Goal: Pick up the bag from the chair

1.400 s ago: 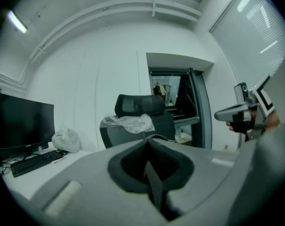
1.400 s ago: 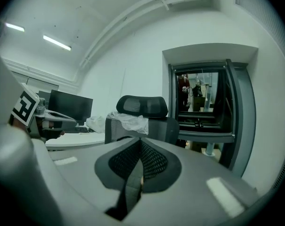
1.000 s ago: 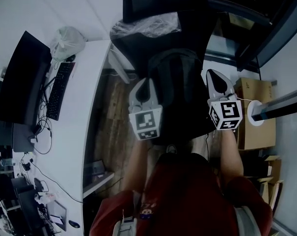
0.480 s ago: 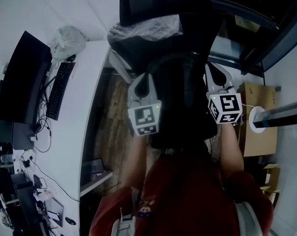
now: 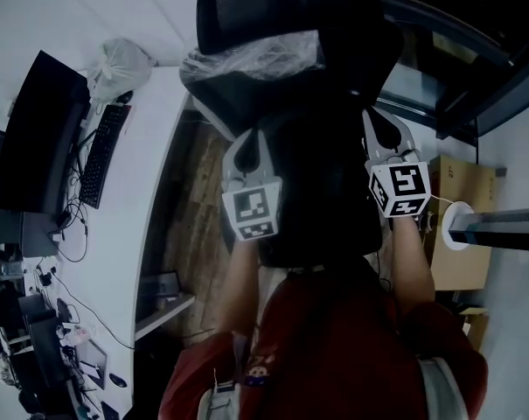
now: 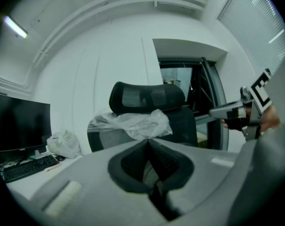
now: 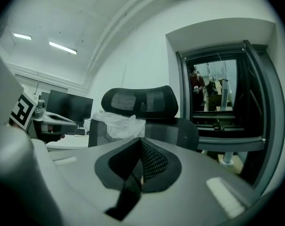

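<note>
1. You hold the black bag [image 5: 321, 182] between both grippers, directly in front of the black office chair [image 5: 281, 7]. Its lower edge hangs close to your chest.
2. Your left gripper [image 5: 251, 140] is on the bag's left side. Its jaws are together at the tips, clamped on dark bag material, and a strap trails down out of the grip.
3. Your right gripper [image 5: 379, 122] is on the bag's right side. Its jaws are likewise pinched on the bag, with black mesh fabric filling the hollow behind the tips.
4. The two grippers sit at much the same height, well apart, with their marker cubes facing up toward your head.
5. The dim light leaves it unclear whether the bag's underside touches the seat.
6. A crumpled clear plastic sheet [image 5: 255, 55] is draped over the chair back, just below the headrest.
7. To your left, a white desk surface [image 5: 150, 173] carries a dark monitor [image 5: 37, 138], a keyboard [image 5: 98, 160] and a knotted plastic sack [image 5: 124, 64].
8. A cardboard box [image 5: 461, 208] stands on the floor to your right.
</note>
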Demonstrator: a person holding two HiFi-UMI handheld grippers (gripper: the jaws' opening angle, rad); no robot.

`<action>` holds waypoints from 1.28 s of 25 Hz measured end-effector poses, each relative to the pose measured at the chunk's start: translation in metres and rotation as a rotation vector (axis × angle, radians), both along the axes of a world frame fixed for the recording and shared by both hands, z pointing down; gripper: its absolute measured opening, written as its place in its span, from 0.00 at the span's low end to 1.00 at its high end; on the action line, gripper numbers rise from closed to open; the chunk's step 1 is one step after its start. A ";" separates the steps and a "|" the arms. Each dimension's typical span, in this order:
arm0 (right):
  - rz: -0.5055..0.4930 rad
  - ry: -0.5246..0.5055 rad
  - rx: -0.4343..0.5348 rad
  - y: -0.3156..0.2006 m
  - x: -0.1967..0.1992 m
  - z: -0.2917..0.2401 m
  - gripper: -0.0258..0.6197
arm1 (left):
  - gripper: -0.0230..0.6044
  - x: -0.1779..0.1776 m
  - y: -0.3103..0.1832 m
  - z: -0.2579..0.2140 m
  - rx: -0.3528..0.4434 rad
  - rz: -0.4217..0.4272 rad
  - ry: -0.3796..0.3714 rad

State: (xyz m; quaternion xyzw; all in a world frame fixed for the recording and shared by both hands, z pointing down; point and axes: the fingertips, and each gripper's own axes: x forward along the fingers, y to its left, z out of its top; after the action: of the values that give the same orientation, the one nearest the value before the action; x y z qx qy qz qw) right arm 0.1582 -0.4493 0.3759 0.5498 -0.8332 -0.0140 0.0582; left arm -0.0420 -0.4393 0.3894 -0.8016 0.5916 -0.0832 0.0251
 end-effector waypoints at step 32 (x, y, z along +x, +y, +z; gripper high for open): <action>-0.317 0.068 -0.331 -0.052 -0.045 0.146 0.62 | 0.63 0.017 -0.043 0.130 -0.281 0.059 -0.039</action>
State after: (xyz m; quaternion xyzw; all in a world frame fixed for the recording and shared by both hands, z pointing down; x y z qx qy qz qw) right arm 0.1136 -0.5010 0.5223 0.3941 -0.8977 0.0954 0.1727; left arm -0.0251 -0.4828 0.5189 -0.8123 0.5498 -0.1802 -0.0734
